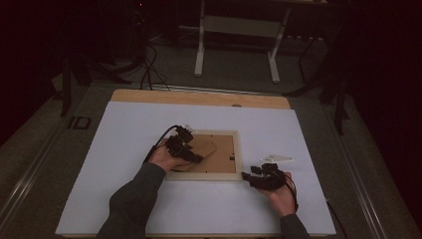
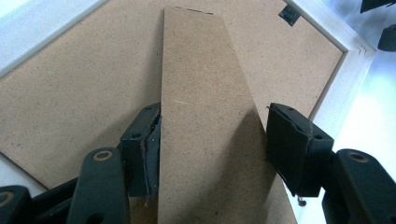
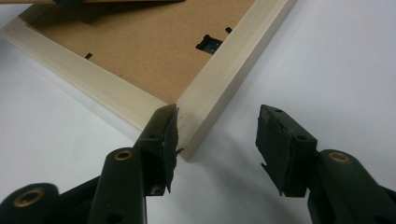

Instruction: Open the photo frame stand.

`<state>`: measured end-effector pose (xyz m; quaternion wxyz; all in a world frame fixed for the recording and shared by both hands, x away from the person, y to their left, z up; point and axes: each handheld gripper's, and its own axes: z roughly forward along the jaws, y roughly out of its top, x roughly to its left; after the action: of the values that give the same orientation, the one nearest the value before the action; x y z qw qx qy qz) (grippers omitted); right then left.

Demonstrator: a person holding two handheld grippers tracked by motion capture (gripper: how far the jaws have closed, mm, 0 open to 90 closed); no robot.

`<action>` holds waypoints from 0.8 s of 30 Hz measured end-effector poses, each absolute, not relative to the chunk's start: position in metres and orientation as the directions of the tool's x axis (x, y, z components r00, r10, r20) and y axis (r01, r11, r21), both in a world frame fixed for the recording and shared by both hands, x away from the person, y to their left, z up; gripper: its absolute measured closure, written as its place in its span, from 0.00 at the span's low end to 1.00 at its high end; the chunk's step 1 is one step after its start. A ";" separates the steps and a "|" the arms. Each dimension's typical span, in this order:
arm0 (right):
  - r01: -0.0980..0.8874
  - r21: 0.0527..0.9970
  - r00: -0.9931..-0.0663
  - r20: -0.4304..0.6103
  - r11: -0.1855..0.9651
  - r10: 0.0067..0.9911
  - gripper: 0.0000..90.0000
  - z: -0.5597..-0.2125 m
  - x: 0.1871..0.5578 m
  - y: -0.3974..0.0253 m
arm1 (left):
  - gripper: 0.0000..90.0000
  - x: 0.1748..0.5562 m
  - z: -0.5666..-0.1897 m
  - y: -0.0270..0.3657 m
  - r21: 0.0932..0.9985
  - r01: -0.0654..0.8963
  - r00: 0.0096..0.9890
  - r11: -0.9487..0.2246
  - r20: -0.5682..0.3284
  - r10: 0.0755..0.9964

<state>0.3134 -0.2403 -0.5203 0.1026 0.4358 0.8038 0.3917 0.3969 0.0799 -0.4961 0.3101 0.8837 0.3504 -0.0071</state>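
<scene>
A pale wooden picture frame (image 1: 238,154) lies face down on the white table, its brown backing board (image 1: 224,144) facing up. A cardboard stand strip (image 2: 205,93) is raised off the backing board (image 2: 70,84). My left gripper (image 2: 212,140) is open and straddles this strip, with its left pad against the strip's edge. In the high view the left gripper (image 1: 188,149) is over the frame's left half. My right gripper (image 3: 217,135) is open at the frame's near right corner (image 3: 205,93), its left jaw touching the corner. In the high view the right gripper (image 1: 251,178) sits just off that corner.
A small black hanger clip (image 3: 208,43) sits on the backing near the frame's right rail. The white sheet (image 1: 124,149) covers the table, with a bare wooden strip (image 1: 199,97) at its far edge. Beyond stand white desk legs (image 1: 200,45) and floor cables (image 1: 149,69).
</scene>
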 end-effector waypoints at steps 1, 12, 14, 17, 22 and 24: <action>0.620 0.719 -0.599 0.176 0.313 0.781 0.53 -0.520 0.313 -0.240 | 0.44 0.397 -0.496 0.080 0.543 0.624 0.754 -0.562 -0.230 0.615; 0.619 0.724 -0.595 0.178 0.305 0.784 0.53 -0.519 0.313 -0.241 | 0.44 0.391 -0.496 0.075 0.553 0.592 0.766 -0.586 -0.160 0.623; 0.618 0.725 -0.595 0.178 0.305 0.784 0.53 -0.518 0.313 -0.241 | 0.44 0.390 -0.496 0.075 0.555 0.590 0.766 -0.586 -0.158 0.623; 0.615 0.728 -0.594 0.175 0.303 0.785 0.53 -0.517 0.313 -0.241 | 0.44 0.388 -0.494 0.075 0.563 0.582 0.769 -0.587 -0.144 0.623; 0.614 0.729 -0.593 0.173 0.302 0.786 0.53 -0.516 0.313 -0.241 | 0.44 0.384 -0.492 0.073 0.576 0.559 0.776 -0.596 -0.110 0.622; 0.612 0.730 -0.595 0.171 0.304 0.786 0.53 -0.516 0.313 -0.241 | 0.44 0.382 -0.491 0.073 0.581 0.551 0.778 -0.599 -0.098 0.621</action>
<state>0.3132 -0.2405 -0.5159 0.1098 0.4367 0.8000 0.3966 0.3820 0.0728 -0.4910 0.3048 0.8923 0.3282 0.0571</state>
